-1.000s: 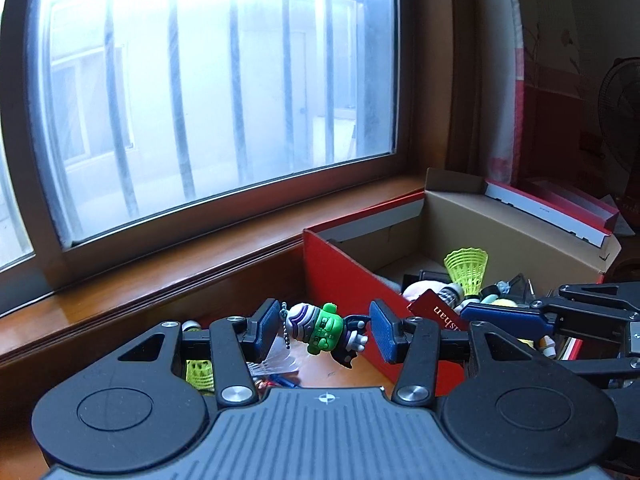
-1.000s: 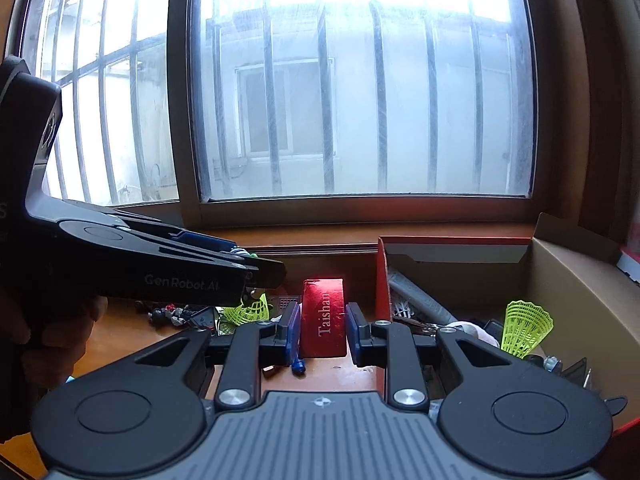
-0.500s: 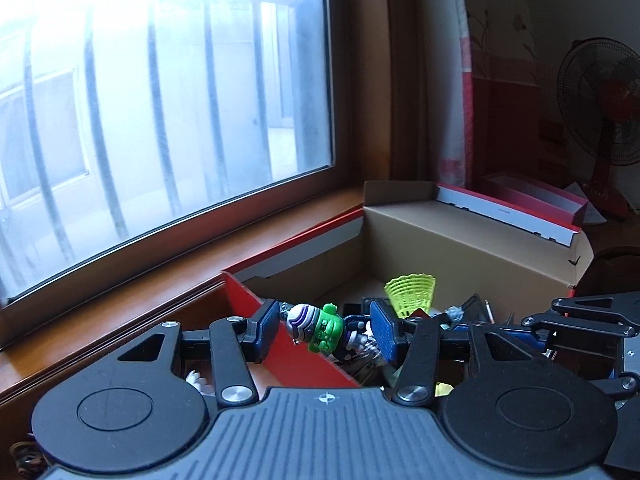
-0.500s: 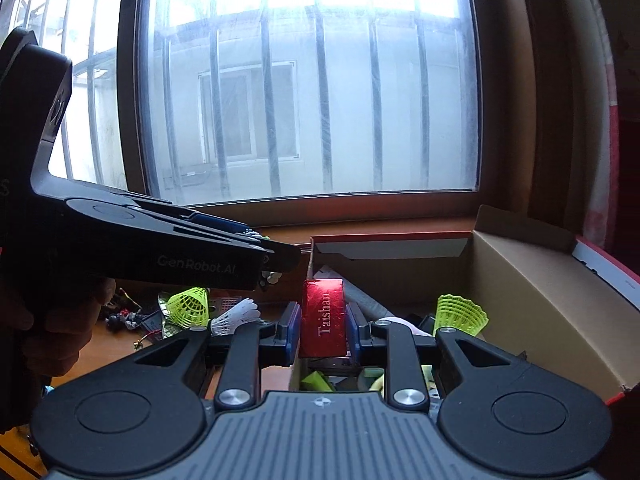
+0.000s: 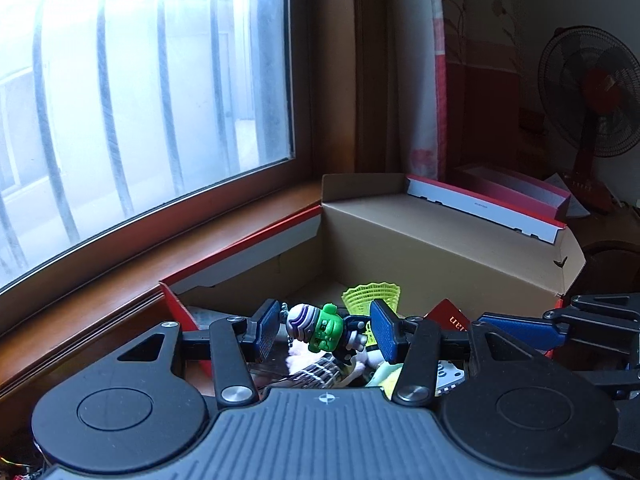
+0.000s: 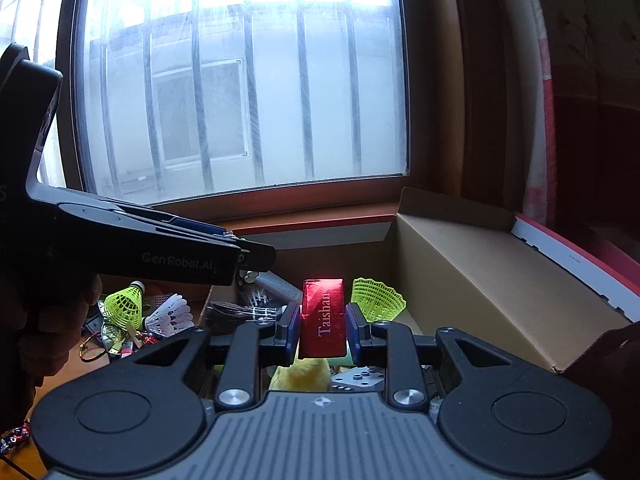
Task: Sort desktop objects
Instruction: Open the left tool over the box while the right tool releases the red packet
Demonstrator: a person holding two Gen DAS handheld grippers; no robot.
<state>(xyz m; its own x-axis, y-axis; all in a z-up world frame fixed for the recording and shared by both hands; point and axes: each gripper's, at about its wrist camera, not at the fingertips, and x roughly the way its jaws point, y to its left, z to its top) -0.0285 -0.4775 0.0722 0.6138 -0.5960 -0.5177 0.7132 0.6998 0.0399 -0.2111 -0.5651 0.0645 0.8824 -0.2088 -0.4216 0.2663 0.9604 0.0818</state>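
My left gripper [image 5: 325, 330] is shut on a small green-headed toy figure [image 5: 325, 329] on a bead chain, held over the open red cardboard box [image 5: 440, 248]. My right gripper [image 6: 323, 326] is shut on a red pack lettered "Taishan" [image 6: 323, 322], also above the box [image 6: 472, 280]. From the left wrist view the right gripper [image 5: 520, 330] shows at the right edge with the red pack [image 5: 448, 318] in it. In the right wrist view the left gripper's black body [image 6: 140, 248] fills the left side, gripped by a hand [image 6: 48, 332].
Inside the box lie a yellow-green shuttlecock [image 6: 378, 300], a yellow plush [image 6: 300, 374] and several small items. On the wooden desk left of the box lie another yellow shuttlecock [image 6: 124, 304], a white one [image 6: 170, 316] and glasses [image 6: 108, 334]. A window and sill run behind; a fan [image 5: 592, 96] stands far right.
Both grippers have moved right from over the desk to above the box, each still holding its object. The box's left wall now lies left of the left gripper.
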